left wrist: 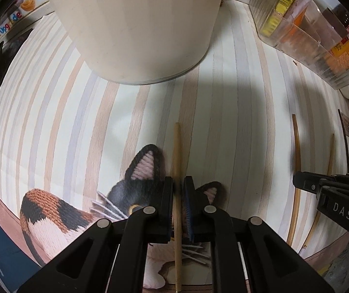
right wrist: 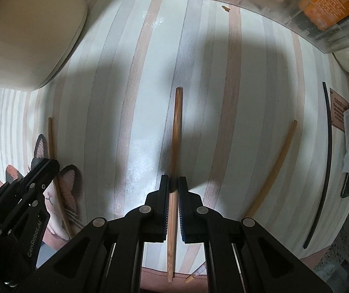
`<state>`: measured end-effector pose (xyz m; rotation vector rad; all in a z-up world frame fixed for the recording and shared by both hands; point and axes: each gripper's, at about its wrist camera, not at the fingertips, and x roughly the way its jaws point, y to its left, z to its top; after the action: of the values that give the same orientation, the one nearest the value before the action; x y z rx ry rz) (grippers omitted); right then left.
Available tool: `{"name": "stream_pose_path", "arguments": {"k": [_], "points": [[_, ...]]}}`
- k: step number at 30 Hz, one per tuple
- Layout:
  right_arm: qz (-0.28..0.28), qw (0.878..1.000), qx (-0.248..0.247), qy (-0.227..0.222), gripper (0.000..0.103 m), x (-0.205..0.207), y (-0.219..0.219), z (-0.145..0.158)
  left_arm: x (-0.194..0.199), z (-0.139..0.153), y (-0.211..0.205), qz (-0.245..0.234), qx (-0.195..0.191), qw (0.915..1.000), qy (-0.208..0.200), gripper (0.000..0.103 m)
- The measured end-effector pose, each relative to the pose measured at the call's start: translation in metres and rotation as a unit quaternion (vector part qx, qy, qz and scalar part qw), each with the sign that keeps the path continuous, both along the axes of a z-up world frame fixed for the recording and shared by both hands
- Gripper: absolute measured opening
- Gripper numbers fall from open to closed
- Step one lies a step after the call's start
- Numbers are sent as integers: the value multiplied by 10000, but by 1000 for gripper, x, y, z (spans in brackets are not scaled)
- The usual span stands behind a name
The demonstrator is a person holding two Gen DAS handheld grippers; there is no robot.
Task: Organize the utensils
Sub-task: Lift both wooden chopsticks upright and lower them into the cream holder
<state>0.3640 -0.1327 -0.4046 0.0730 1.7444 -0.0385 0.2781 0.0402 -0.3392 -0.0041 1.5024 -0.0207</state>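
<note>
I judge the task barely begun; I see chopsticks lying loose on the striped mat (right wrist: 130,112) and none gathered into the cream holder (left wrist: 137,24) that stands ahead of my left gripper (left wrist: 178,210). That gripper has its jaws drawn close on a pale chopstick (left wrist: 177,151), which runs straight forward between them toward the holder; the stick appears pinched. My right gripper (right wrist: 173,210) likewise pinches a darker chopstick (right wrist: 177,127), lying lengthwise between its jaws and reaching out ahead. To the right of that gripper a light chopstick (right wrist: 275,168) lies apart, and further right a black chopstick (right wrist: 328,166) near the mat's edge; so at least 2 remain after these 2 are lifted and dropped in.
</note>
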Motion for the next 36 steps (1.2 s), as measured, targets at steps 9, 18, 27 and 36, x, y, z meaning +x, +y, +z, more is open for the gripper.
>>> {"name": "stream_pose_path", "arguments": {"k": [9, 18, 27, 36], "points": [[-177, 9981, 226, -552, 7, -26, -3, 15, -9, 24, -13, 99, -8, 9993, -348, 4], [-181, 9860, 643, -1528, 6, -49, -5, 80, -27, 96, 4, 165, -250, 9926, -1179, 4], [-209, 9491, 1219, -2897, 6, -34, -1, 198, -18, 211, 14, 157, -680, 9679, -2413, 3], [-126, 8885, 1595, -4301, 6, 27, 5, 342, 29, 339, 16, 31, -1135, 9306, -3479, 3]]}}
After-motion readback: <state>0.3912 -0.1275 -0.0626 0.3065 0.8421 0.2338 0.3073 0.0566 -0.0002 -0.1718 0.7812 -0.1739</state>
